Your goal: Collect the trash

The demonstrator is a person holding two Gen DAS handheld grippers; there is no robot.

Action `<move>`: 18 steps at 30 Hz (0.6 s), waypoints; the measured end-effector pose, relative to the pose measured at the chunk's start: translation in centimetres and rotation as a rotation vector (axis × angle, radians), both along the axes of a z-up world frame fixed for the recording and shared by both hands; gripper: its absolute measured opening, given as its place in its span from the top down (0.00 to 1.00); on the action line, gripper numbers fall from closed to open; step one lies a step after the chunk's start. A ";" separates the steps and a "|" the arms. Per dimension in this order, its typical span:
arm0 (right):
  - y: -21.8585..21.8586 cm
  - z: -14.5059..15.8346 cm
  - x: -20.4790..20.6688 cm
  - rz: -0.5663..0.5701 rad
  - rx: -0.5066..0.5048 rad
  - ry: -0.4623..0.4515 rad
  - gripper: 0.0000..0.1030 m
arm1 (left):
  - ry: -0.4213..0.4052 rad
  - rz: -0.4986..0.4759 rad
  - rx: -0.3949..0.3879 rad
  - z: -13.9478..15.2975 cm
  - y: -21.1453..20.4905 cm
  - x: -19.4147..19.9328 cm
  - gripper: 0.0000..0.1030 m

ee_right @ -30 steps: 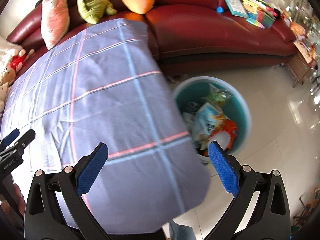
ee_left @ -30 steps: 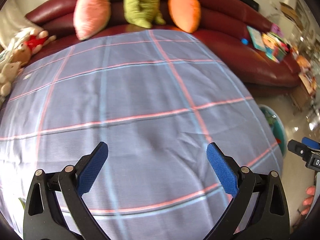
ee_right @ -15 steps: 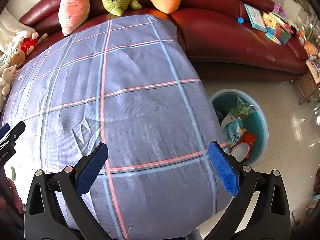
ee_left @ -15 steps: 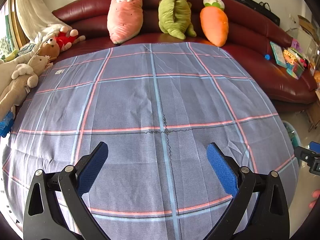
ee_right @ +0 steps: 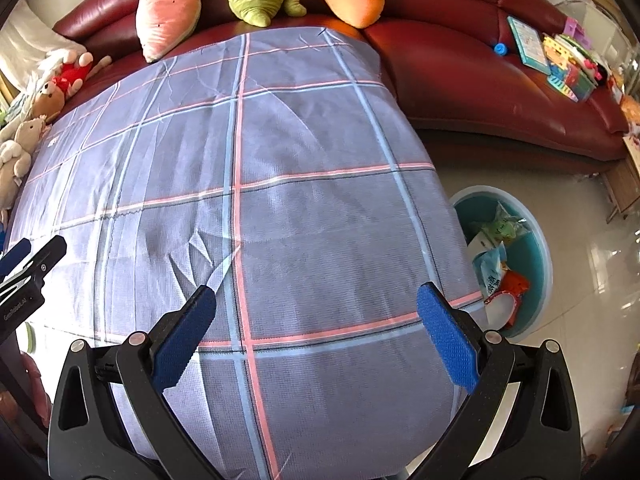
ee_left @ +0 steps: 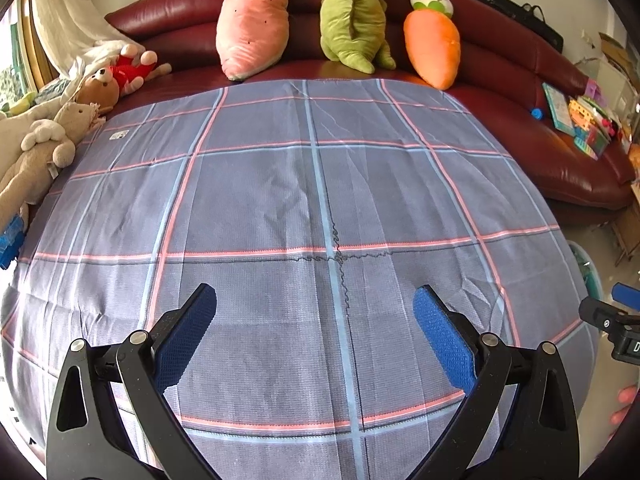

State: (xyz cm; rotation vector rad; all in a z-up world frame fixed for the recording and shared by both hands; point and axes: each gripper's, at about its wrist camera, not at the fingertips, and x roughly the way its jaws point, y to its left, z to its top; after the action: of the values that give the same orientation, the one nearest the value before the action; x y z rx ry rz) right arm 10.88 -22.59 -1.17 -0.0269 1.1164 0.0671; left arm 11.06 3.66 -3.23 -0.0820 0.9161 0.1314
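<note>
Bright daylight, both views sharp, strong fisheye bulge curving the blue checked tablecloth (ee_left: 312, 200), dark vignette at corners, white glare on the glossy tiled floor (ee_right: 592, 240) right of the cloth, soft faint shadows in cloth creases

A table is covered with a grey-blue checked cloth (ee_left: 280, 208) that has pink and light blue lines, and a small white label (ee_left: 119, 135) lies near its far left corner. The cloth has some creases, and its right edge hangs down toward the glossy tiled floor (ee_right: 592, 248). On this floor, just beside the table, stands a round teal bin (ee_right: 542, 276) with wrappers and packets (ee_right: 494, 268) inside.
</note>
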 end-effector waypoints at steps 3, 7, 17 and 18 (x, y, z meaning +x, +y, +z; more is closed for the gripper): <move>0.1 -0.2 0.1 0.002 0.000 0.002 0.06 | 0.002 -0.004 0.002 -0.1 -0.2 0.2 0.04; 0.1 -0.3 0.1 0.002 0.000 0.004 0.06 | 0.009 -0.009 0.000 -0.4 -0.5 0.5 0.04; -0.1 -1.0 0.4 0.000 0.003 0.011 0.06 | 0.016 -0.013 0.000 -0.7 -0.8 0.7 0.04; -0.1 -1.0 0.4 0.002 0.003 0.012 0.06 | 0.016 -0.013 0.000 -0.8 -0.8 0.7 0.04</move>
State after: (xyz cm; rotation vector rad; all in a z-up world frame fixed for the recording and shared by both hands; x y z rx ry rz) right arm 11.26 -22.72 -2.17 -0.0245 1.1279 0.0706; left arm 11.80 2.82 -4.05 -0.0750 0.9327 0.1206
